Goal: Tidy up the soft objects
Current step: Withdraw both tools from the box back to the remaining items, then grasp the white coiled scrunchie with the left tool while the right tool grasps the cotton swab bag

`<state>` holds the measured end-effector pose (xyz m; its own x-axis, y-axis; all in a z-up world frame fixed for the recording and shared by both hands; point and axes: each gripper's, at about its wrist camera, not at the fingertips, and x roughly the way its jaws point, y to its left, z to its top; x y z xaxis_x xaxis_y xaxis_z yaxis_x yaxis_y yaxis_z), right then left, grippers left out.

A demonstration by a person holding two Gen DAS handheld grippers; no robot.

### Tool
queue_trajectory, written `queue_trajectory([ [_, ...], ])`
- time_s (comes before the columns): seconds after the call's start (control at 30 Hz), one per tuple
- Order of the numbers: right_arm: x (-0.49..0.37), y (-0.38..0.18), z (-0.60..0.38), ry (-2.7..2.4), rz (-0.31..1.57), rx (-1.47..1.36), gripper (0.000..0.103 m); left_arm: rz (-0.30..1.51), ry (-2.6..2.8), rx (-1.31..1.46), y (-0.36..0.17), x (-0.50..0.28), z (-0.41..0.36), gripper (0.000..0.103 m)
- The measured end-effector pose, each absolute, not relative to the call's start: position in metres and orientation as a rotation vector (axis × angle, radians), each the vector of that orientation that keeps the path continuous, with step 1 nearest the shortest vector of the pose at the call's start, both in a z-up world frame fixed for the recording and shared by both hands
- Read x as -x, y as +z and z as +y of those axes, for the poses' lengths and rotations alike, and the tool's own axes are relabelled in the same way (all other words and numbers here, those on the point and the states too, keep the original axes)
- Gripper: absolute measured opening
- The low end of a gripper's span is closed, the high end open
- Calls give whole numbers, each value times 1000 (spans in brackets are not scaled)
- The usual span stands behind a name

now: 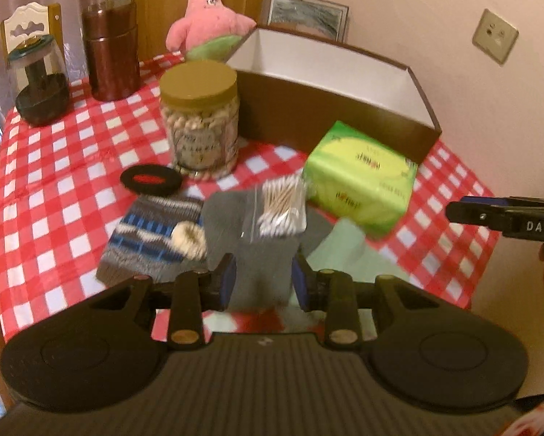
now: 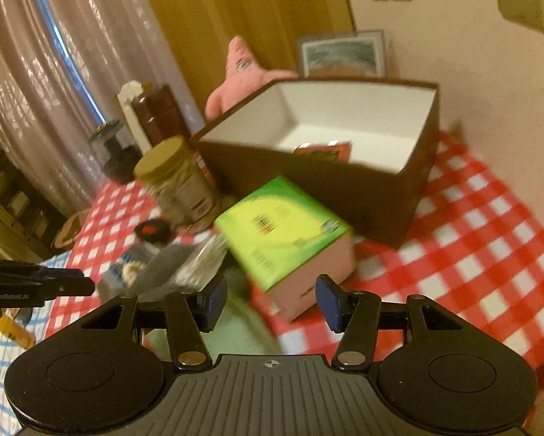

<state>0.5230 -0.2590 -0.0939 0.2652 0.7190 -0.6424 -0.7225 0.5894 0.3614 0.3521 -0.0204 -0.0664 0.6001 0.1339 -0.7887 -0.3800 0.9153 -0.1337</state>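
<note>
My left gripper [image 1: 264, 279] hovers open over a grey cloth [image 1: 228, 218] on the checked table, and its pads touch nothing. On that cloth lies a clear bag of cotton swabs [image 1: 283, 203]. A striped knitted piece with a pompom [image 1: 152, 239] lies to its left. A green tissue pack [image 1: 362, 178] sits tilted to the right. My right gripper [image 2: 270, 301] is open just short of the tissue pack [image 2: 283, 232], not touching it. A pink star plush [image 1: 206, 14] stands behind the brown box [image 1: 330, 116].
A nut jar [image 1: 199, 120], a brown canister [image 1: 112, 51] and a dark glass jar [image 1: 41, 80] stand at the back left. A black ring with a red middle [image 1: 150, 180] lies near the jar. The box [image 2: 410, 189] has something red lying inside it. A framed picture [image 1: 308, 11] leans on the wall.
</note>
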Motion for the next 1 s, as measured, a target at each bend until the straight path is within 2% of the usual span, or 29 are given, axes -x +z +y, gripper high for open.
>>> queue_trajectory([
  [0.43, -456, -110, -200, 968, 907, 65, 54, 870, 309, 263, -80, -318, 7, 30],
  [1.0, -452, -114, -152, 940, 916, 86, 54, 853, 319, 272, -95, -331, 47, 30],
])
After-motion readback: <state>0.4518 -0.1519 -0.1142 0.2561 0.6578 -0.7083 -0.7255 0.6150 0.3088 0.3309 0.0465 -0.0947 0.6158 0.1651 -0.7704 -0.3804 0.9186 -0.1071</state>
